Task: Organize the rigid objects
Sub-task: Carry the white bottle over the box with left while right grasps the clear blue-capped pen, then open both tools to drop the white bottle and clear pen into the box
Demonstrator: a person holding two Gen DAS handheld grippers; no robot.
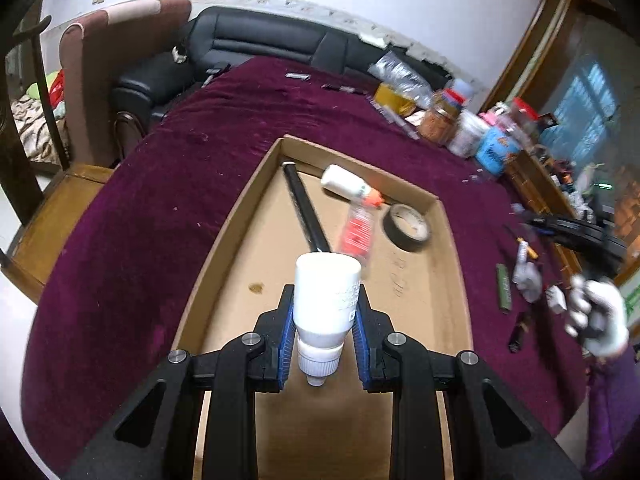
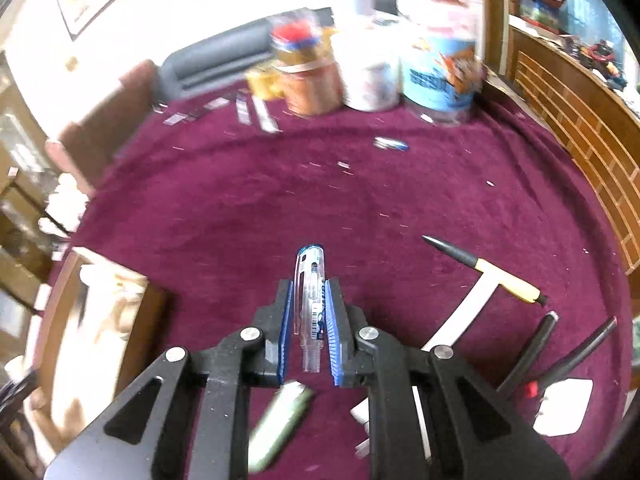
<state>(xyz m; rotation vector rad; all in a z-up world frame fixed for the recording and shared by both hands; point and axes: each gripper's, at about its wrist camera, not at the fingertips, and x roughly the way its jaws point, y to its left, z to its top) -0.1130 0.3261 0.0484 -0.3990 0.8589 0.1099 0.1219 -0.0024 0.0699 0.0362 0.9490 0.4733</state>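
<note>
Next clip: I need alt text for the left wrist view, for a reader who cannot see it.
The left gripper clamps a white plastic bottle, nozzle toward the camera, above a shallow brown cardboard box on a maroon tablecloth. In the box lie a black rod, a white glue bottle with an orange tip and a black tape roll.

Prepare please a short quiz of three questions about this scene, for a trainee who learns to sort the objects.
1. True or false: the left gripper is shut on a white bottle.
2. What does the right gripper hold? A) a clear pen B) a tape roll C) a jar
3. Name the container below the left gripper.

Key:
1. True; its pads press on both sides of the bottle.
2. A, the clear pen with a blue end.
3. The cardboard box, which already holds a tape roll, a second white bottle and a black tube.
</note>
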